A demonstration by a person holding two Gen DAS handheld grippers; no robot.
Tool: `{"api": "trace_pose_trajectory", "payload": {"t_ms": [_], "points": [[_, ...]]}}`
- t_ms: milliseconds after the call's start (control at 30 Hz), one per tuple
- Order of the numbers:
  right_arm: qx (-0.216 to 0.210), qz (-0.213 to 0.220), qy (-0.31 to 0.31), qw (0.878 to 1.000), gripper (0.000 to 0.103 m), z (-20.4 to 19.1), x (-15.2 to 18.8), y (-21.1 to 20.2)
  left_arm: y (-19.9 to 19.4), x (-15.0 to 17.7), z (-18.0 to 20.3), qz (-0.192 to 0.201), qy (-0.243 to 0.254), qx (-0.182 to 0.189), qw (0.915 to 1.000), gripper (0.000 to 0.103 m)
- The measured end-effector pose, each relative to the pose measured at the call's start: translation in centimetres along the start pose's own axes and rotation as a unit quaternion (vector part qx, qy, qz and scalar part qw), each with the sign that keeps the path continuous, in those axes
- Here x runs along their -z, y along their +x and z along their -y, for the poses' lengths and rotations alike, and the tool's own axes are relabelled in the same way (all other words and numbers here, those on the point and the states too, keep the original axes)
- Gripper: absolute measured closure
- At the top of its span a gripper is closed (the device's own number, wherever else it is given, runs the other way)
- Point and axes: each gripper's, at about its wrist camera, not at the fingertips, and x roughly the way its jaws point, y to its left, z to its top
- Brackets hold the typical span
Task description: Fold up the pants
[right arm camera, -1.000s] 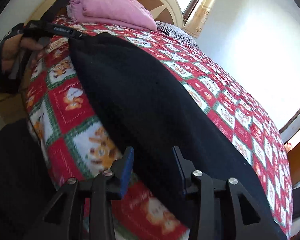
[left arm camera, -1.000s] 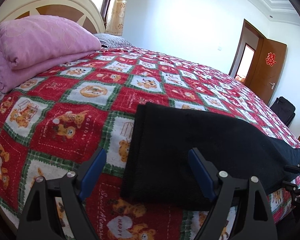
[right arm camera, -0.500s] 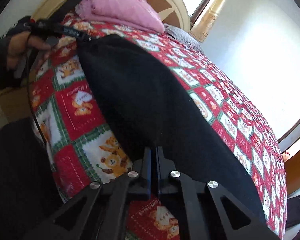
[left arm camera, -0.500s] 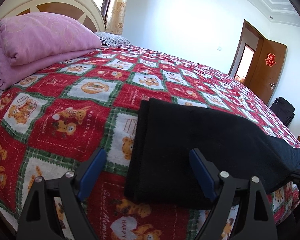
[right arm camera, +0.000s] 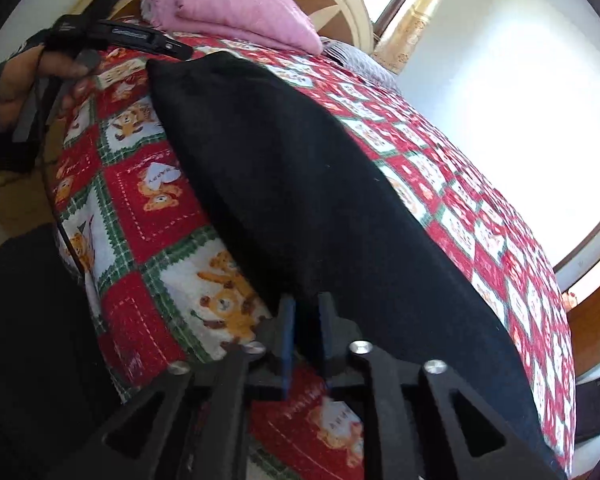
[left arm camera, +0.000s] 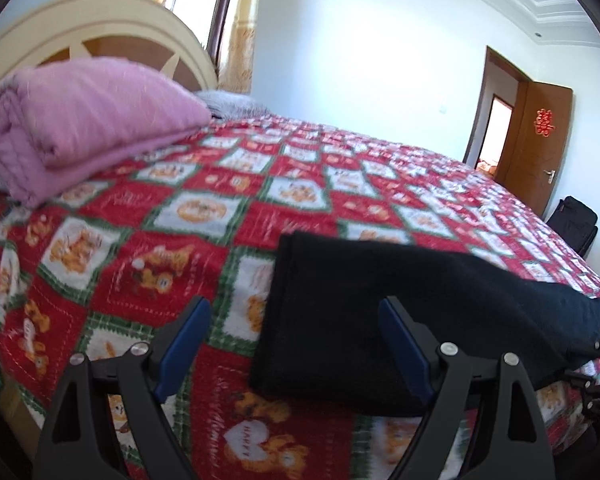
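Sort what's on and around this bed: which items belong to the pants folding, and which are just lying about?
Belongs to the job:
black pants, laid lengthwise along the bed's near edge
left hand-held gripper, open
right hand-held gripper, slightly open at the pants' edge

Just lying about:
pink folded blanket
grey pillow
black bag on the floor

Sunlit bedroom: white walls (left arm camera: 360, 60), cream headboard (left arm camera: 100, 20) upper left, curtained window (left arm camera: 236, 20), open wooden door (left arm camera: 540, 136) at right.
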Motion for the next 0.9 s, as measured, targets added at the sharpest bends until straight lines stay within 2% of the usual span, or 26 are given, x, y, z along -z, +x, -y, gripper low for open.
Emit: {"api": "trace_pose_trajectory", "payload": {"t_ms": [33,200,300,333,400,433,467,567,633,767,900], "points": [[-0.004,0.0,0.013,1.0,0.057,0.7,0.3,-0.5,-0.3,-0.2,0.4,0.003,0.003,0.005,1.0,0.015],[0.006,0.0,0.1,0.995,0.056,6.2,3.0,-3.6,-1.0,-0.7,4.2,0.004,0.021,0.05,0.9985,0.015],[0.032,-0.013,0.197,0.98,0.056,11.3,6.7,-6.4,-0.5,-0.6,7.5,-0.006,0.044,0.083,0.9956,0.014],[0.044,-0.019,0.23,0.972,0.056,13.1,8.0,-7.2,-0.3,-0.6,8.6,-0.01,0.05,0.095,0.9942,0.014],[0.087,-0.035,0.303,0.948,0.056,17.3,11.7,-9.1,0.1,-0.3,11.4,-0.019,0.069,0.124,0.9898,0.014],[0.109,-0.044,0.339,0.933,0.056,19.1,13.6,-9.9,0.1,-0.1,12.6,-0.022,0.077,0.135,0.9876,0.014],[0.134,-0.054,0.386,0.911,0.056,21.5,16.1,-11.1,0.3,0.0,14.0,-0.027,0.087,0.151,0.9843,0.014],[0.178,-0.066,0.474,0.86,0.056,25.7,20.8,-13.7,0.4,0.7,18.5,-0.041,0.118,0.193,0.9731,0.015],[0.195,-0.059,0.504,0.839,0.056,26.8,22.5,-14.9,0.5,1.2,21.8,-0.048,0.144,0.222,0.9632,0.015],[0.197,-0.038,0.546,0.813,0.056,28.2,24.9,-16.1,0.3,2.1,27.3,-0.061,0.187,0.265,0.9439,0.018],[0.2,-0.025,0.565,0.8,0.056,29.3,26.6,-16.3,0.1,3.4,32.3,-0.083,0.232,0.304,0.9203,0.026]]}}
